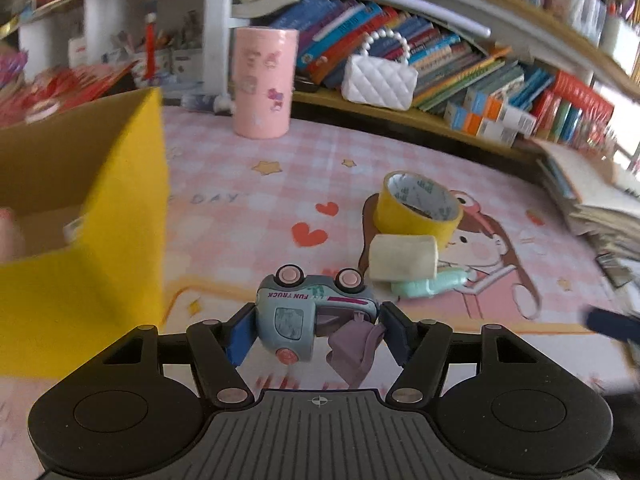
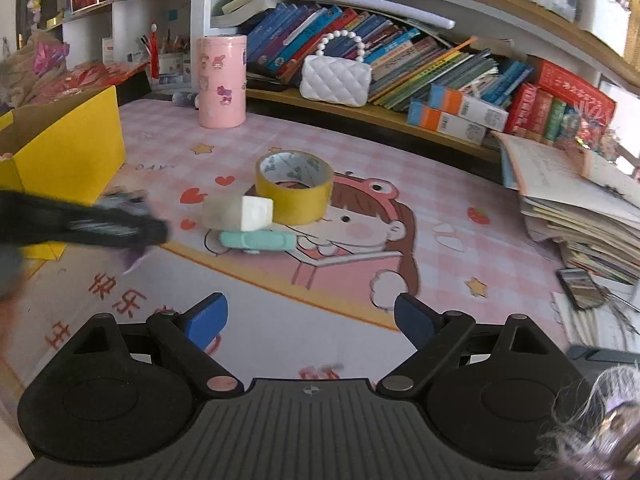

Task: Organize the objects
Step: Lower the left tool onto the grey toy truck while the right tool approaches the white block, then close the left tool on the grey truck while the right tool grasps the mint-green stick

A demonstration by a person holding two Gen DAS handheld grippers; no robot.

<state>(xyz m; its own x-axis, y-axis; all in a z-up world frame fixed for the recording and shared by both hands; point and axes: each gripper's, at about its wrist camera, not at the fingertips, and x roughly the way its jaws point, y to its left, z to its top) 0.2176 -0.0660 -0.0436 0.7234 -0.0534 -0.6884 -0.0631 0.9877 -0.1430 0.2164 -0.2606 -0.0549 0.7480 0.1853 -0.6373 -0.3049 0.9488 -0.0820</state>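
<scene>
1. Left tongs (image 1: 316, 330): toy truck (image 1: 308, 312) sits between the blue pads, on its side with wheels facing away. Pads look to be touching both ends, so I'd call it grasped, though the right contact is partly hidden by the purple cloth bit (image 1: 354, 350) hanging off the truck.
2. To do this step well, I'd get a firm squeeze on the hard plastic body, not on the cloth, before lifting. The rounded cab is smooth and could pivot or slip.
3. Right tongs (image 2: 310, 320): spread wide, nothing between them, over bare surface (image 2: 460, 208).
4. Yellow box (image 1: 100, 240): cardboard, open top, just left of the truck, and the likely drop spot. Lift clear over its wall.
5. Further out, a cluster: a mint plastic piece (image 1: 428, 286) lying flat, a cream soft-looking block (image 1: 402, 258) touching it, and a yellow tape roll (image 1: 418, 206) just behind, glossy ring with a printed core.
6. Surface is a pink checked cartoon mat, smooth.
7. Far: a pink cylindrical tin (image 1: 264, 82) standing upright, a white quilted purse (image 1: 378, 80) with a bead handle on the shelf, books behind.
</scene>
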